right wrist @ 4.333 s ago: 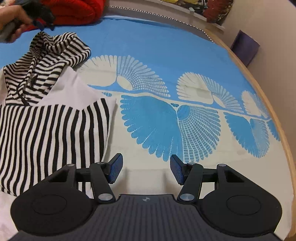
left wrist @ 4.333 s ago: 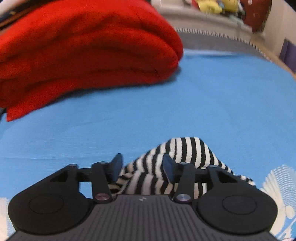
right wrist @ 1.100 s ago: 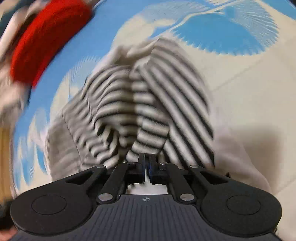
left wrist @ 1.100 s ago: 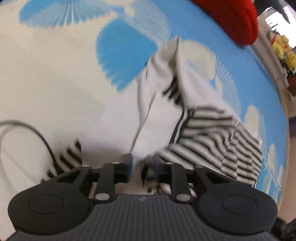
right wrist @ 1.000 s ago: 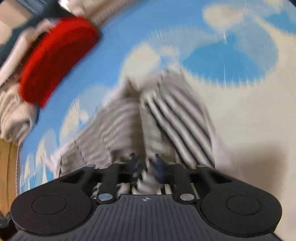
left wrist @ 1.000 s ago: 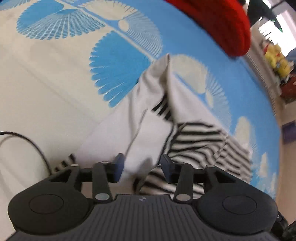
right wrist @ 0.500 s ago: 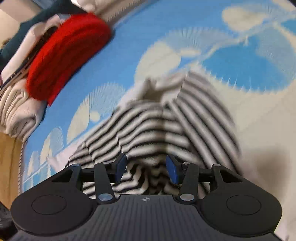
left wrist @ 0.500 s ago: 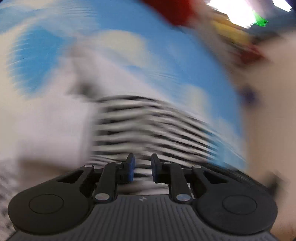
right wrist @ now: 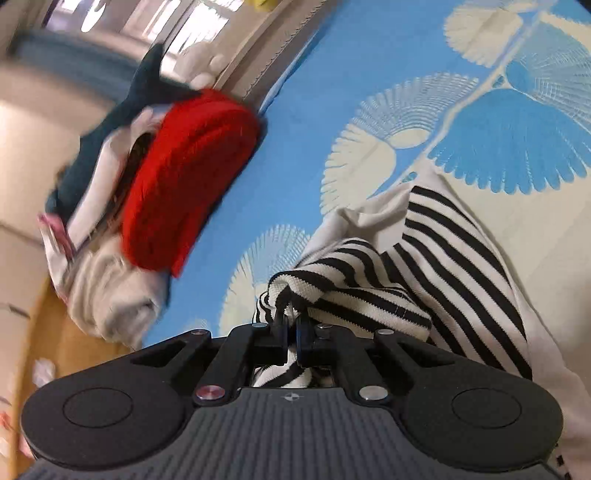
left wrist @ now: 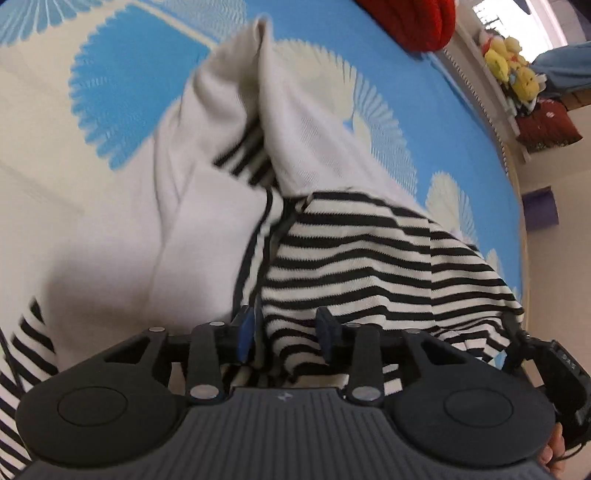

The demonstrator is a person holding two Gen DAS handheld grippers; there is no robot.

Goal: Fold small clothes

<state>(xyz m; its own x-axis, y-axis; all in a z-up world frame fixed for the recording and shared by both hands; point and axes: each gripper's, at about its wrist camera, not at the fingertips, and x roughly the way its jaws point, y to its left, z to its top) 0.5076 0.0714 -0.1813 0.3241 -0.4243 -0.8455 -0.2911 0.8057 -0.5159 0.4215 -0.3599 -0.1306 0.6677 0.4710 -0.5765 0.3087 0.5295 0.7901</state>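
Observation:
A small black-and-white striped top with white panels [left wrist: 369, 251] lies bunched on the blue and cream patterned cover [left wrist: 122, 85]. My left gripper [left wrist: 286, 328] is open, its blue pads on either side of a striped fold that lies between them. In the right wrist view the same striped top [right wrist: 454, 240] lies in front. My right gripper [right wrist: 291, 334] is shut on a striped edge of the top, with a dark drawstring loop by the pads.
A folded red garment [right wrist: 188, 177] lies on a stack of pale and dark clothes [right wrist: 110, 291] at the left. The red garment [left wrist: 410, 18] also shows at the top of the left wrist view. Yellow toys [left wrist: 509, 70] sit on a shelf beyond the bed edge.
My left gripper has opened from nearly shut half a second ago. My right gripper was open half a second ago and has shut on the striped edge. Both views have swung.

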